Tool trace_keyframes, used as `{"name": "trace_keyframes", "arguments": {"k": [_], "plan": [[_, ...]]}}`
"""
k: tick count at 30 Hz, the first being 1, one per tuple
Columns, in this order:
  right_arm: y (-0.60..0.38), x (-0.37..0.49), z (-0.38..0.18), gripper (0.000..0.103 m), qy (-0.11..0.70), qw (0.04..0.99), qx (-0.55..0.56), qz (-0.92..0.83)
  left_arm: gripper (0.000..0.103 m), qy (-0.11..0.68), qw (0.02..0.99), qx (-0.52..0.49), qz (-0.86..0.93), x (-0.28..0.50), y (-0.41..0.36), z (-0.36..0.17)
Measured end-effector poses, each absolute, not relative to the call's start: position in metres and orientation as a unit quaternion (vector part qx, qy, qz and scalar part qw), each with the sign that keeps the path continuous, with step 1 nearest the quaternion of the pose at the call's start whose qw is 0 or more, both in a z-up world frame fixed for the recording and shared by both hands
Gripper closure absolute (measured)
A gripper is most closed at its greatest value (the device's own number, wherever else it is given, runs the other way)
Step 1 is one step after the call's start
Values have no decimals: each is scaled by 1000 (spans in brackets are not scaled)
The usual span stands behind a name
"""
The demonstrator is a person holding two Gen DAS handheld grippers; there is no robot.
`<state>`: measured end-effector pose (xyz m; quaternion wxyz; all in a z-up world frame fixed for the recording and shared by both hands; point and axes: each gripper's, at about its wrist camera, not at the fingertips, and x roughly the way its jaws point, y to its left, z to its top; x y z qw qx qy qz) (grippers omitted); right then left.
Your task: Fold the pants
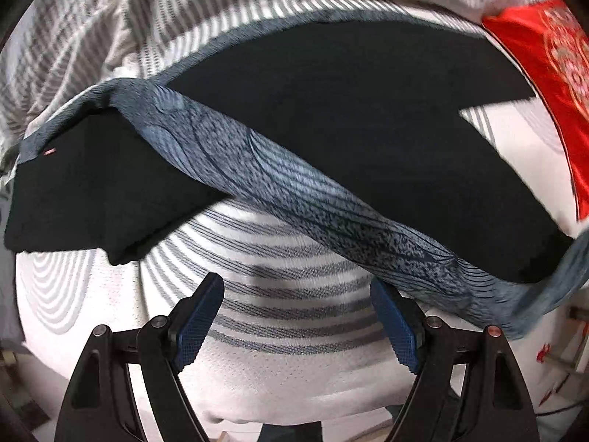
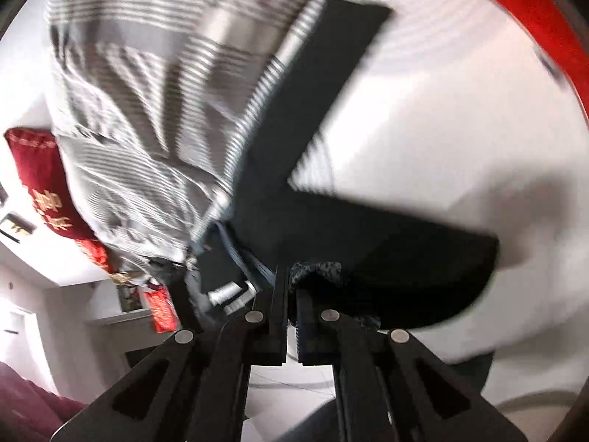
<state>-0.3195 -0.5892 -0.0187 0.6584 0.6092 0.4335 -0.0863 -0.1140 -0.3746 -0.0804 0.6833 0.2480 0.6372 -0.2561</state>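
Black pants [image 1: 349, 110] with a blue-grey patterned side stripe [image 1: 279, 176] lie spread on a striped white bed [image 1: 279, 309]. My left gripper [image 1: 296, 291] is open and empty, hovering over the bed just in front of the stripe; its right blue pad [image 1: 394, 320] sits close to the stripe's edge. In the right wrist view the pants [image 2: 331, 110] stretch away with both legs apart. My right gripper [image 2: 291, 276] is shut on the pants' patterned edge [image 2: 316, 270] at the near end. That view is motion-blurred.
A red embroidered pillow [image 1: 545, 84] lies at the right of the bed, also along the top right of the right wrist view [image 2: 533, 37]. A crumpled grey-striped quilt [image 1: 110, 37] lies behind the pants. Dark red cushions [image 2: 44, 184] and room furniture show at the left.
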Motion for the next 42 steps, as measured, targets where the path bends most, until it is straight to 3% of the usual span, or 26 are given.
{"name": "trace_keyframes", "arguments": {"k": [7,17,25,29,32,33,34,36,42], "plan": [[-659,-254,4,99,435,681,587,-49,20,655,689,227,-211,-114,-383,-76],[-741,-170,-7,100,449,697,557,-46,20,627,721,202,-216,-73,-465,-70],[-809,-130,-66,100,487,674,541,-127,20,623,731,182,-212,-1,-533,-93],[-820,-135,-106,99,532,639,526,-178,20,629,728,187,-201,0,-542,-100],[-820,-130,-107,99,553,642,499,-182,20,626,730,194,-195,-6,-533,-93],[-818,-128,-101,93,559,647,484,-186,20,624,732,197,-192,-7,-529,-89],[-817,-127,-94,78,562,655,466,-195,20,622,734,200,-187,-8,-523,-86],[-812,-129,-71,61,556,681,427,-211,20,621,738,199,-172,-5,-509,-81],[-790,-159,-39,60,551,702,392,-224,20,636,737,193,-125,-1,-477,-90]]}}
